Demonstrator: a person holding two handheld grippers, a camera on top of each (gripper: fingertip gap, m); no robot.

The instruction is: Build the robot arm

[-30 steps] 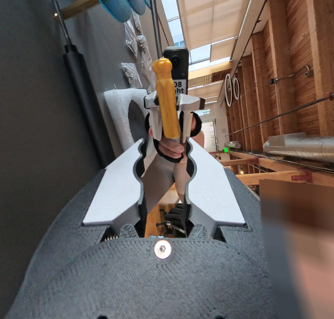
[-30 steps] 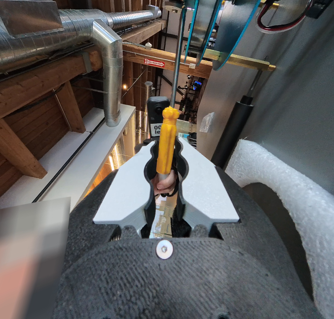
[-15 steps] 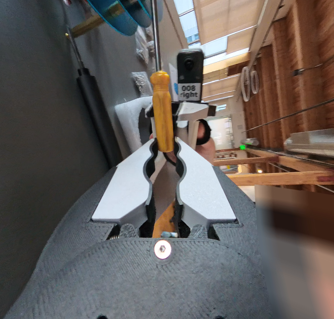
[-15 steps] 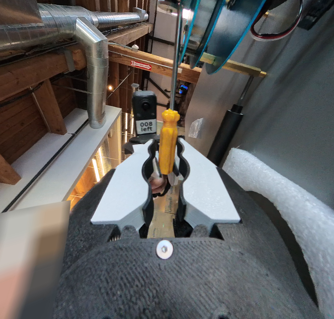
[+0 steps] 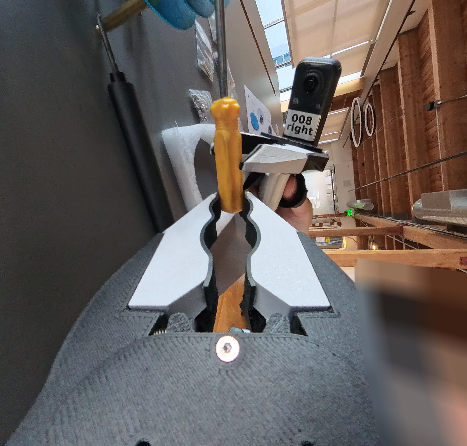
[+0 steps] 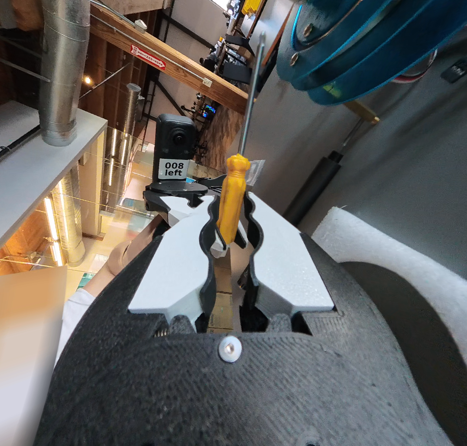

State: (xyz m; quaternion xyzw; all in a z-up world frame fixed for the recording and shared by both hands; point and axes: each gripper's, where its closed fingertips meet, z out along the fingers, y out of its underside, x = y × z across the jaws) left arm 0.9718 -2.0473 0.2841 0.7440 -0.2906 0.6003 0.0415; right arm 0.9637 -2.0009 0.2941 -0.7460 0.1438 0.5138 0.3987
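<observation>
A screwdriver with a yellow handle [image 5: 227, 155] and a long steel shaft [image 5: 220, 42] stands upright between both grippers. My left gripper [image 5: 230, 201] is shut on the handle's lower end. My right gripper [image 6: 230, 200] is shut on the middle of the same handle [image 6: 231, 201]. In the right wrist view the shaft [image 6: 251, 92] leans right, and its tip ends just left of a stack of blue discs [image 6: 353, 42]. The right gripper also shows in the left wrist view [image 5: 275, 159], beside the handle, with a hand behind it. The left gripper shows in the right wrist view [image 6: 219, 243], under the handle.
A grey surface [image 5: 63, 155] fills one side of both views. On it are a black cylinder [image 5: 136, 155], a white foam piece [image 6: 379, 244], a brass standoff [image 6: 361, 110] under the discs and small plastic bags of hardware [image 5: 202, 102]. Wooden beams and metal ducts lie beyond. One gripper's finger ends stand about 4 cm off the other's. From the right gripper's tips to the black cylinder [image 5: 136, 155] is close to 5 cm.
My left gripper, open a second ago, has shut on the handle's lower end. Both grippers have turned, the right one swinging to the side. The shaft now leans, its tip beside the blue discs.
</observation>
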